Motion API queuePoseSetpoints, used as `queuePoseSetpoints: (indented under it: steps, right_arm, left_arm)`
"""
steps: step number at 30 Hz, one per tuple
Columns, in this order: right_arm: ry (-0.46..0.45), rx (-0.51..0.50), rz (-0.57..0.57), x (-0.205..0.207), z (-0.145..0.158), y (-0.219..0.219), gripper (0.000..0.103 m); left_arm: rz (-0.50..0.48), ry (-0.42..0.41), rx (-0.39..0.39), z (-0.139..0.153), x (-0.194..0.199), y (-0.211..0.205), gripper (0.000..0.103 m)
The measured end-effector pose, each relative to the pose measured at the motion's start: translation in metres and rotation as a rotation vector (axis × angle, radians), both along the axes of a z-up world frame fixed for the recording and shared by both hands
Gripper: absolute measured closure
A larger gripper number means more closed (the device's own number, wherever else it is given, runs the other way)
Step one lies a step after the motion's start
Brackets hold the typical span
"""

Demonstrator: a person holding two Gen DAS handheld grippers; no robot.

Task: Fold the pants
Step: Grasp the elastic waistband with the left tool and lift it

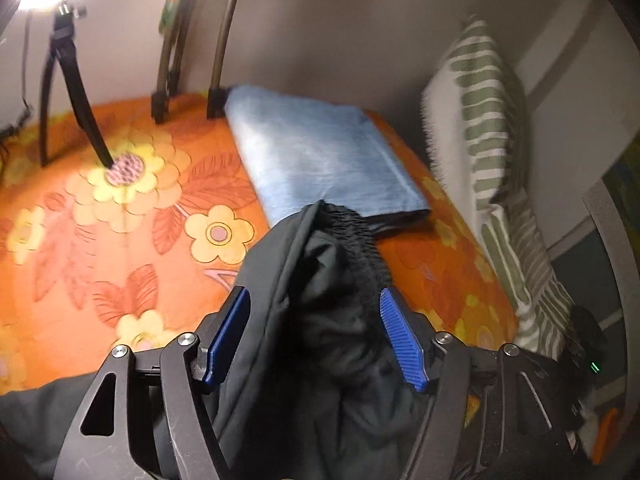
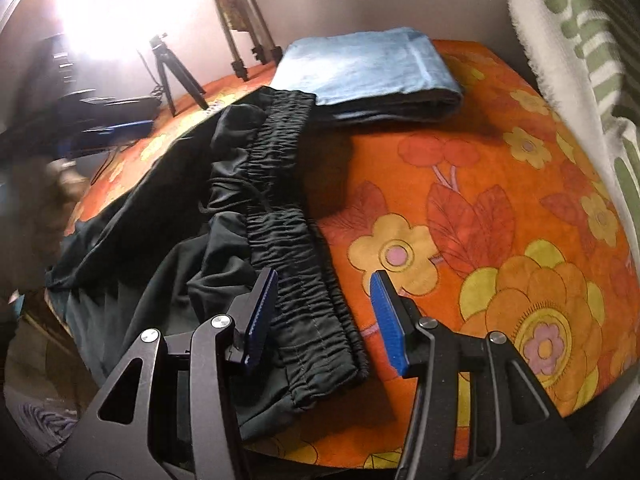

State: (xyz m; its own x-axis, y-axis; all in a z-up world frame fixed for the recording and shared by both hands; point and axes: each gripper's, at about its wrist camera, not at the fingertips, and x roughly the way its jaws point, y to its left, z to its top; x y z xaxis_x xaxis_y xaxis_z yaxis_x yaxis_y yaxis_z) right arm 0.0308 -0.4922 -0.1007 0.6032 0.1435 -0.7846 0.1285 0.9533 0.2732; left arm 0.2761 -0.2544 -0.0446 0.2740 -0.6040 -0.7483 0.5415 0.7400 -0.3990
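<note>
Left wrist view: left hand-held gripper (image 1: 316, 336) parted, black pants (image 1: 320, 312) bunched between its pads, no clamp evident; folded jeans (image 1: 320, 152) and tripod (image 1: 68, 80) beyond on the bed (image 1: 120, 208).
Right wrist view: right hand-held gripper (image 2: 324, 316) parted, straddling the pants' waistband (image 2: 288, 216), not pressing it; pillow (image 2: 580, 60) at right.

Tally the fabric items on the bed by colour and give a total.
Black: 1, the black pants, waistband lying between the open pads of the right gripper and the left gripper.
Light blue: 1, the folded jeans.
Green and white: 1, the striped pillow.
Orange floral: 1, the bedspread.
Total: 4
</note>
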Motion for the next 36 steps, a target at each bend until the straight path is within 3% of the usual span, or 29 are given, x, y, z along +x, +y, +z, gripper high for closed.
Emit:
queuePoseSetpoints:
  steps: [4,8,9,12,13,19,25,27,29,30,31,36]
  right_arm:
    - [-0.006,0.018,0.003,0.000,0.002,-0.002,0.052]
    - [0.000,0.051,-0.013,0.000,0.001,-0.009,0.052]
    - [0.002,0.062,-0.018,-0.001,0.000,-0.010,0.052]
    - [-0.006,0.066,-0.035,-0.003,0.003,-0.012,0.052]
    - [-0.011,0.068,-0.038,-0.004,0.004,-0.012,0.052]
    - [-0.032,0.093,-0.050,-0.004,0.010,-0.011,0.052]
    - [-0.048,0.141,-0.075,-0.001,0.014,-0.012,0.052]
    - [-0.054,0.164,-0.082,0.000,0.015,-0.011,0.052]
    - [-0.062,0.173,-0.078,0.001,0.018,-0.009,0.052]
    - [-0.065,0.169,-0.073,0.003,0.020,-0.007,0.052]
    - [-0.068,0.165,-0.067,0.004,0.021,-0.004,0.052]
    - [-0.076,0.162,-0.039,0.010,0.027,0.005,0.052]
  left_arm:
    - [0.031,0.049,0.001,-0.020,0.019,-0.012,0.036]
    - [0.008,0.017,0.018,-0.024,0.018,-0.024,0.038]
    - [0.004,0.011,0.027,-0.025,0.020,-0.026,0.043]
    - [-0.008,0.009,0.037,-0.031,0.020,-0.031,0.088]
    - [-0.010,-0.008,0.041,-0.030,0.017,-0.030,0.096]
    - [-0.087,-0.098,0.039,-0.011,-0.010,-0.027,0.101]
    - [-0.113,-0.185,0.070,0.004,-0.033,-0.016,0.101]
    - [-0.108,-0.158,0.062,0.003,-0.028,-0.014,0.099]
    - [-0.091,-0.143,0.089,-0.001,-0.021,-0.014,0.077]
    - [-0.085,-0.146,0.107,-0.003,-0.020,-0.014,0.049]
    - [-0.081,-0.160,0.131,-0.005,-0.019,-0.015,0.040]
    - [-0.076,-0.164,0.183,-0.018,-0.012,-0.015,0.040]
